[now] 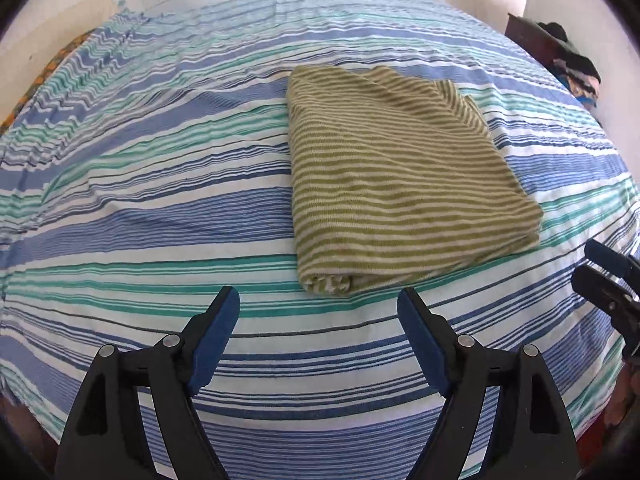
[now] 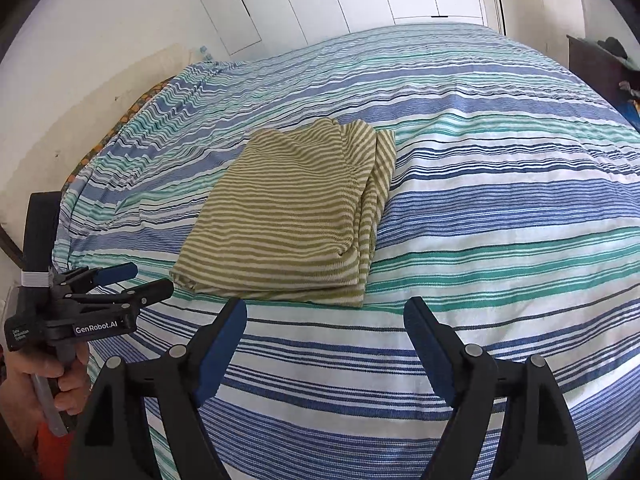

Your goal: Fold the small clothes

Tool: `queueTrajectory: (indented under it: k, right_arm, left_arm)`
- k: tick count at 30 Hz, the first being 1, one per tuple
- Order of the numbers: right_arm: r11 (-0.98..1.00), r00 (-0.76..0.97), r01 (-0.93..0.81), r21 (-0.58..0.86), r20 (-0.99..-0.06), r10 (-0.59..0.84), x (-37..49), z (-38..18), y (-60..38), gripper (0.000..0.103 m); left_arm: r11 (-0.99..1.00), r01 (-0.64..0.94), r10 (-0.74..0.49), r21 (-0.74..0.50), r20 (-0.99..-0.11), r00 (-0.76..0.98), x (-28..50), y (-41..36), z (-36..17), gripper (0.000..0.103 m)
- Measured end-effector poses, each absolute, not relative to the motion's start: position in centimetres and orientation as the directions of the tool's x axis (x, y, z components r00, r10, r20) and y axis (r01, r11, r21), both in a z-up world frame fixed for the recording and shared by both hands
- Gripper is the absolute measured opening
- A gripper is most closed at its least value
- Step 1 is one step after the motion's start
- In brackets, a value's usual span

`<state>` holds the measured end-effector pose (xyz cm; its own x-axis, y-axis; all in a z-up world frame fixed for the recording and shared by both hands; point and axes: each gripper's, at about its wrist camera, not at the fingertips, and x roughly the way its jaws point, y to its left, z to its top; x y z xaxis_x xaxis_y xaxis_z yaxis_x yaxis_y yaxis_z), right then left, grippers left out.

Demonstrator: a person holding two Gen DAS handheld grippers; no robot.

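Tongs first: the left gripper (image 1: 318, 300) has its blue-padded jaws spread wide with nothing between them, above the blue, green and white striped bedsheet (image 1: 160, 208). The right gripper (image 2: 325, 312) is the same, jaws wide apart and empty. Both stand just short of the olive and cream striped folded garment (image 1: 400, 168), not touching it. This garment lies flat near the middle of the bed, a rough rectangle whose long axis runs from the near edge toward the far edge. A hand (image 2: 48, 384) holds the left gripper's handle.
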<state>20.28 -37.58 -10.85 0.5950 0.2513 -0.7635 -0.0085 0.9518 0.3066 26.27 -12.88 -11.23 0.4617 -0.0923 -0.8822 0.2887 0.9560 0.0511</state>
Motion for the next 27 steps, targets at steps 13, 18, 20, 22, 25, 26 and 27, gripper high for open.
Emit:
queueTrajectory:
  k: [13, 18, 20, 22, 25, 26, 27]
  right_arm:
    - [0.846, 0.546, 0.008, 0.533, -0.711, 0.443, 28.2, -11.0, -41.6, 0.08]
    - [0.87, 0.561, 0.072, 0.487, -0.741, 0.368, 31.3, -12.0, -42.2, 0.08]
    - [0.913, 0.591, 0.052, 0.405, -0.749, 0.299, 29.8, -11.6, -41.6, 0.08]
    - [0.962, 0.621, 0.051, 0.268, -0.763, 0.179, 27.0, -11.4, -40.8, 0.08]
    - [0.994, 0.631, 0.105, 0.039, -0.775, -0.037, 22.4, -12.6, -40.4, 0.09]
    - [0.99, 0.629, 0.137, -0.037, -0.769, -0.116, 20.9, -13.4, -40.5, 0.094]
    - [0.982, 0.62, 0.167, -0.092, -0.765, -0.177, 19.7, -14.2, -40.8, 0.102]
  left_arm:
    - [0.952, 0.208, -0.287, -0.226, -0.897, 0.337, 35.7, -8.1, -12.8, 0.087]
    - [0.974, 0.176, -0.205, -0.143, -0.887, 0.414, 35.4, -7.4, -13.3, 0.087]
    - [0.981, 0.164, -0.171, -0.103, -0.863, 0.476, 33.2, -6.2, -13.4, 0.088]
    - [0.988, 0.143, -0.129, -0.063, -0.843, 0.522, 30.7, -4.5, -14.2, 0.093]
    - [0.994, 0.106, -0.032, 0.027, -0.852, 0.523, 27.8, -2.2, -17.5, 0.098]
    - [0.994, 0.105, -0.021, 0.036, -0.865, 0.502, 27.2, -1.7, -18.9, 0.101]
    - [0.994, 0.11, -0.053, 0.006, -0.849, 0.526, 26.3, -1.0, -19.7, 0.102]
